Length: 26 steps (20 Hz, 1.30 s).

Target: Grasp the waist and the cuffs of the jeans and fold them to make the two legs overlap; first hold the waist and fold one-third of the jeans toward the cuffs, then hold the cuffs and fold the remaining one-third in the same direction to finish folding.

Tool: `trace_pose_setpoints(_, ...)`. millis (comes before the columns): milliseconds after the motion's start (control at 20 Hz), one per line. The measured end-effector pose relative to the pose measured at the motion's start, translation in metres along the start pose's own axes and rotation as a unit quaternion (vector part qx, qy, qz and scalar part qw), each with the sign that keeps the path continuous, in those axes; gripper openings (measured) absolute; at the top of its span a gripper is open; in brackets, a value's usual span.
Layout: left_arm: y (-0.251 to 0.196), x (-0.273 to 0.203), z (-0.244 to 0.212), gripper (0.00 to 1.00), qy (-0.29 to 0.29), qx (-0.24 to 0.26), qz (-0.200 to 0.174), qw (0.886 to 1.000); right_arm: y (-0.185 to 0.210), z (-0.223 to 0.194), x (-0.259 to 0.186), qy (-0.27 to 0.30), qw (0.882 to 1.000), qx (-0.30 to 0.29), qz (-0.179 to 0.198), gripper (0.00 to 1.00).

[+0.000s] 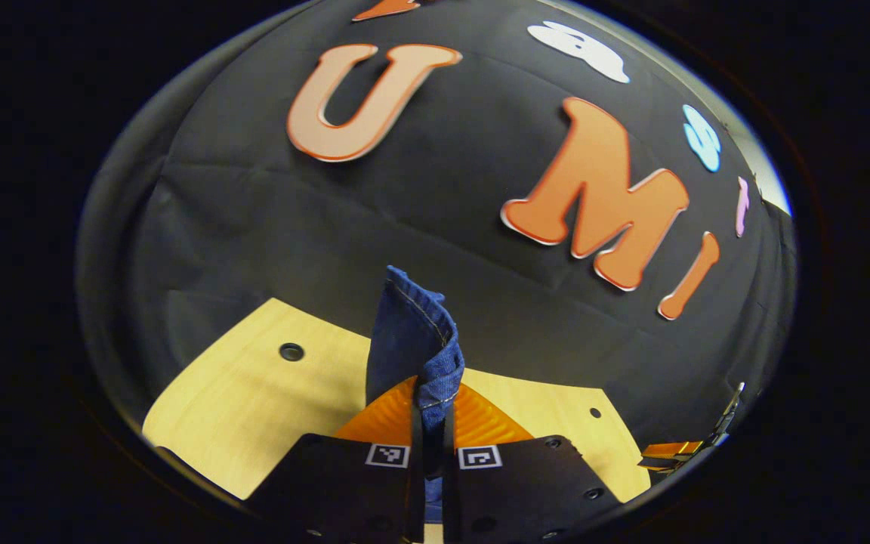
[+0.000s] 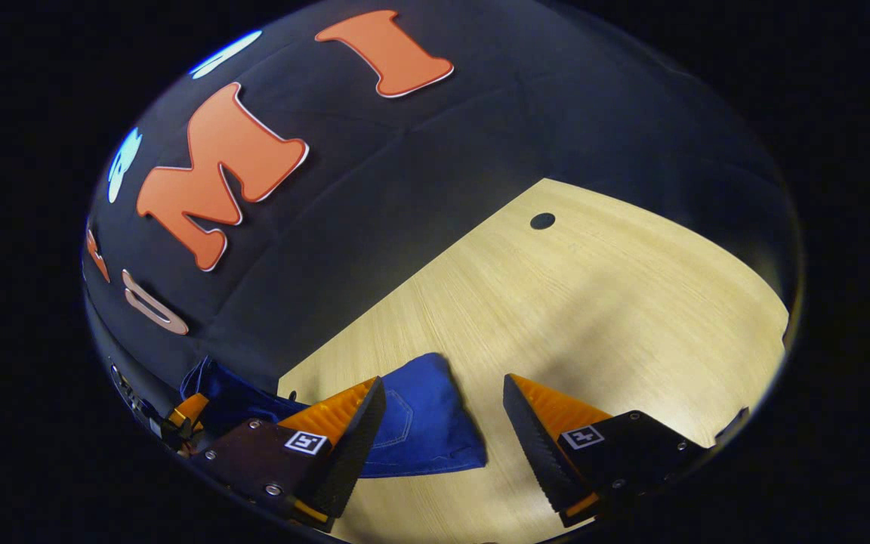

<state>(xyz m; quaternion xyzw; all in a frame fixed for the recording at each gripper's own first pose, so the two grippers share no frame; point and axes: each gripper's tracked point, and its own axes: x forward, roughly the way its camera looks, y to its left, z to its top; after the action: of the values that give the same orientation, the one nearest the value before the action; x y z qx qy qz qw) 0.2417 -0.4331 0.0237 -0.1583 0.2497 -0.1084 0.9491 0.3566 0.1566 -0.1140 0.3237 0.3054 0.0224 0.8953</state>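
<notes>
A pale wooden surface (image 2: 593,302) is seen ahead of both tongs, with a dark round hole in it well beyond the right tongs. The jeans (image 2: 424,423) lie on it just in front of the right tongs (image 2: 442,423), a folded blue corner showing between and beyond the two orange-backed fingers, which stand wide apart and touch nothing. In the left gripper view a bunched ridge of the jeans (image 1: 412,340) is pinched upright between the fingers of the left tongs (image 1: 433,423), which are closed together on it; a hemmed, stitched edge rises above the fingertips and is lifted clear of the surface (image 1: 254,378). In the right gripper view the left tongs (image 2: 182,419) are also seen far to the left, with denim gathered at them. Whether the held edge is waist or cuff cannot be told. The denim is judged to be fairly heavy and thick yet limp: it should sag and drag from a single held point, and the layers may slide over one another. Its weave is judged rough enough not to slip from ribbed pads. A firm hold is best taken on a doubled, stitched hem or waistband, near a corner, with all layers caught; the free corner before the right tongs is judged the place for the second grip.
</notes>
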Motion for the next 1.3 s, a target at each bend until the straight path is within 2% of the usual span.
trace_pose_setpoints(300,-0.117,0.033,-0.063,0.1,0.048,0.022,-0.04,0.998,-0.038,0.03,-0.017,-0.011,1.0,0.006,0.003,0.97)
trace_pose_setpoints(450,-0.154,0.055,-0.115,0.09,0.083,0.047,-0.034,0.995,-0.062,0.035,-0.023,-0.01,1.0,0.018,-0.002,0.97)
trace_pose_setpoints(650,-0.177,0.078,-0.187,0.09,0.127,0.089,-0.004,0.988,-0.088,0.033,-0.023,-0.001,1.0,0.015,-0.017,0.97)
trace_pose_setpoints(950,-0.186,0.089,-0.264,0.1,0.167,0.179,0.052,0.968,-0.104,0.026,-0.021,0.013,0.999,-0.005,-0.029,0.97)
trace_pose_setpoints(1100,-0.191,0.094,-0.282,0.19,0.173,0.195,0.047,0.964,-0.101,0.018,-0.017,0.026,0.999,-0.016,-0.029,0.97)
trace_pose_setpoints(1150,-0.204,0.095,-0.293,0.19,0.186,0.183,0.019,0.965,-0.1,0.016,-0.016,0.029,0.999,-0.02,-0.028,0.97)
trace_pose_setpoints(1200,-0.222,0.096,-0.313,0.4,0.207,0.159,-0.016,0.965,-0.099,0.015,-0.015,0.032,0.999,-0.023,-0.027,0.97)
trace_pose_setpoints(1250,-0.234,0.086,-0.322,0.6,0.221,0.152,-0.028,0.963,-0.097,0.013,-0.014,0.035,0.999,-0.025,-0.026,0.97)
trace_pose_setpoints(1300,-0.239,0.085,-0.329,0.8,0.221,0.166,-0.033,0.961,-0.096,0.011,-0.013,0.038,0.999,-0.026,-0.024,0.97)
